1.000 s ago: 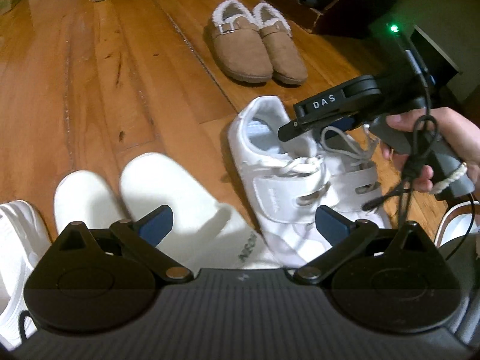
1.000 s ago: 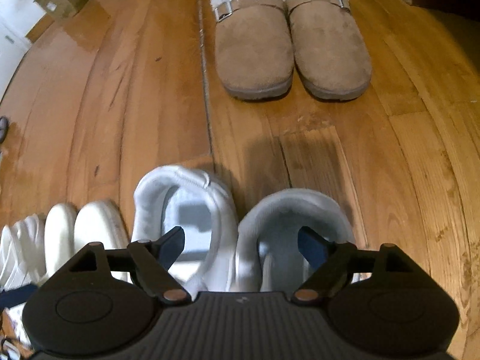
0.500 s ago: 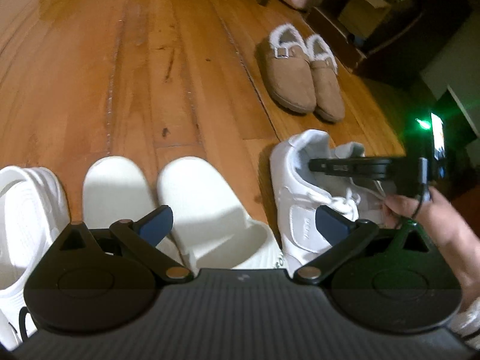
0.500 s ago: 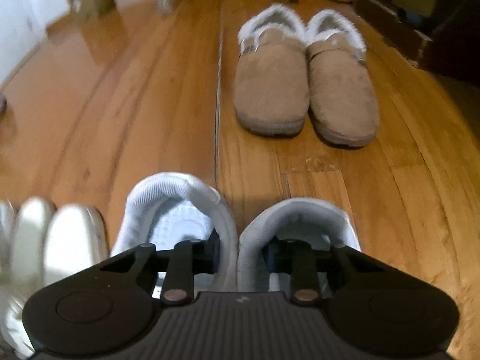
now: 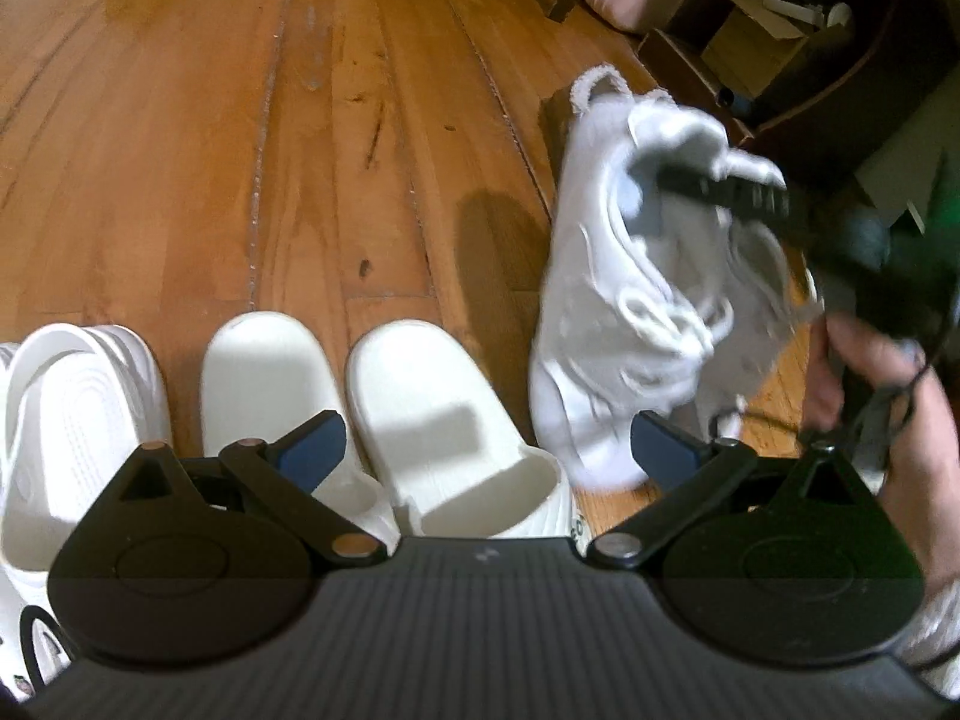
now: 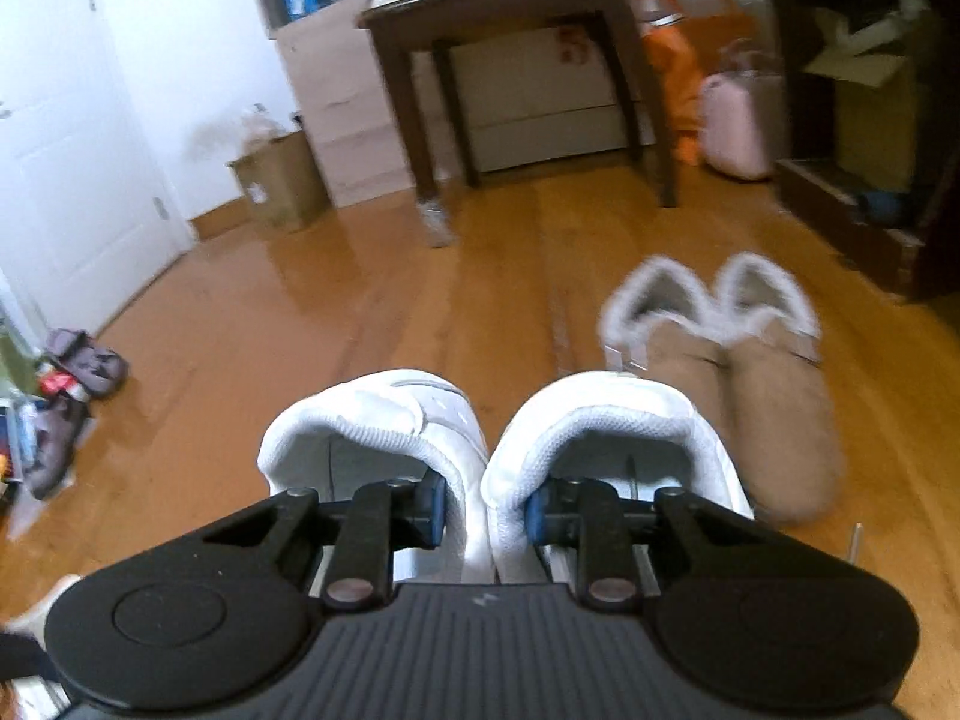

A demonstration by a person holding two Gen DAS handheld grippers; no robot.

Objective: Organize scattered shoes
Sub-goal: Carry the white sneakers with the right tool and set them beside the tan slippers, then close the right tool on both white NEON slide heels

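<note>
Two white sneakers point(image 6: 480, 456) hang pinched by their adjoining inner collars in the right tongs point(image 6: 485, 510), clear of the wooden floor point(image 5: 210, 150), right of the white slides point(image 5: 384, 414). Left tongs point(image 5: 489, 441) stand wide open, gripping nothing. Tan clogs point(image 6: 744, 396) sit farther right.

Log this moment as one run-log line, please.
phase: lift | right gripper: shut on white sneakers, pinching both inner collars | left gripper: open, empty, above cream slides | tan slippers: on floor
</note>
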